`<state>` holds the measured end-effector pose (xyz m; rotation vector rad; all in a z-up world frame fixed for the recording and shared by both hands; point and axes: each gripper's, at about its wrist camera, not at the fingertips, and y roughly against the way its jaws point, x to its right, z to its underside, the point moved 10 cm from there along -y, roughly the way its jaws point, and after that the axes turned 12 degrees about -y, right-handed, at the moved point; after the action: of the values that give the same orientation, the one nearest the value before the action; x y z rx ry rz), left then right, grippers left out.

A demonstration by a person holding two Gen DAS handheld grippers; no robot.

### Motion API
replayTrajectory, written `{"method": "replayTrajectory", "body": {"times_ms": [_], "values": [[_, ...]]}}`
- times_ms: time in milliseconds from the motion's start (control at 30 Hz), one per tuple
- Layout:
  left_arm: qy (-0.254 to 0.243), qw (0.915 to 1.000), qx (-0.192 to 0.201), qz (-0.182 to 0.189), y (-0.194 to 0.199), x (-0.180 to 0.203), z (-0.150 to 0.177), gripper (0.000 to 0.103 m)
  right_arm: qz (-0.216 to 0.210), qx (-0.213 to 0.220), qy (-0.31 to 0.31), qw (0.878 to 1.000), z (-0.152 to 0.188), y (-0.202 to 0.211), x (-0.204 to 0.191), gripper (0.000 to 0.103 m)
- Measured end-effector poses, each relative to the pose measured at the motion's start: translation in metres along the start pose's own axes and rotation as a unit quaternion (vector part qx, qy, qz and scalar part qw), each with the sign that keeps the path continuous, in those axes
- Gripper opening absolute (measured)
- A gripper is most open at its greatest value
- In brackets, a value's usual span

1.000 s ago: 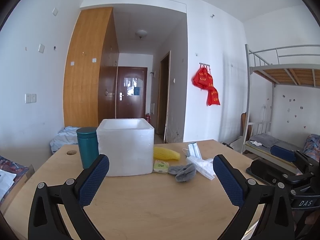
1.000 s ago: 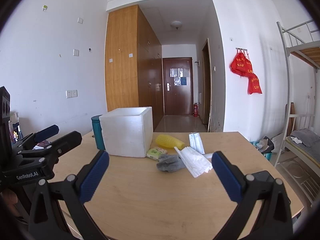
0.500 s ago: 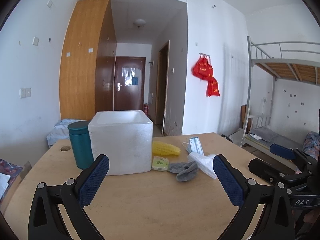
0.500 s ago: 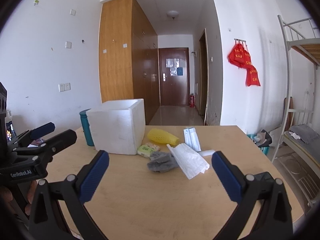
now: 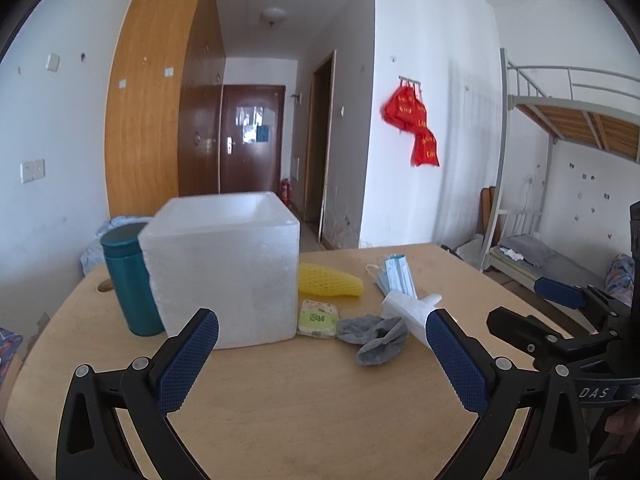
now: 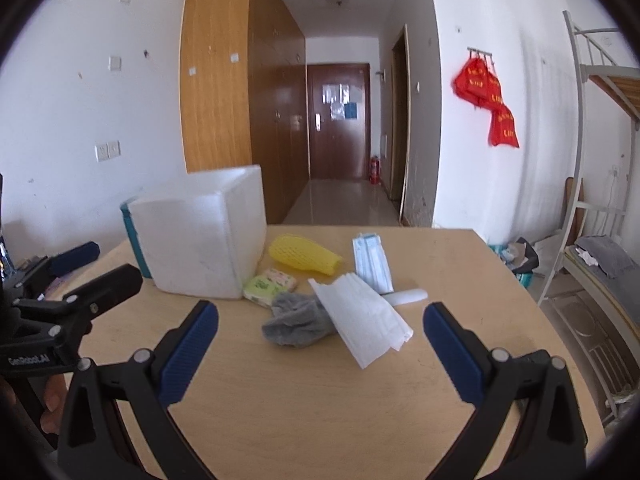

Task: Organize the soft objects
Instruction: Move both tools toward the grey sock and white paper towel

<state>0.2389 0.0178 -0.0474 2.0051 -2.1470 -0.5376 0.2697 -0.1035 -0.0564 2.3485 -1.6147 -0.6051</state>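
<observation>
soft things wait beside the white box

white foam box (image 5: 224, 268) sits open on the wooden surface (image 6: 320, 400). next to it lie the soft things: a grey sock (image 6: 298, 320), a yellow net sleeve (image 6: 304, 254), a little green pack (image 6: 262, 288), a white folded mask (image 6: 364, 322) and a blue mask pack (image 6: 370, 262). a teal cup (image 5: 130, 276) stands on the box's other side.

both tools are wide open and hold nothing. the left tool (image 5: 320, 356) faces the box and the sock. the right tool (image 6: 320, 348) faces the sock and the white mask.

nothing seems to be in the box yet, but its inside is hard to see. the sock looks like the closest pick. go down slowly with the sock's middle between the fingers, then squeeze gently. try not to pinch the mask that touches it. lift high enough to clear the box wall.
</observation>
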Motion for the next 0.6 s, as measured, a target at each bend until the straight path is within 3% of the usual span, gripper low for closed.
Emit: {"method": "replayTrajectory", "body": {"times_ms": [600], "values": [[0.000,0.9935,-0.105,0.044,-0.082,0.007,0.019,0.103,0.034,-0.079,-0.001,0.996,0.000,-0.068,0.030,0.103]]}}
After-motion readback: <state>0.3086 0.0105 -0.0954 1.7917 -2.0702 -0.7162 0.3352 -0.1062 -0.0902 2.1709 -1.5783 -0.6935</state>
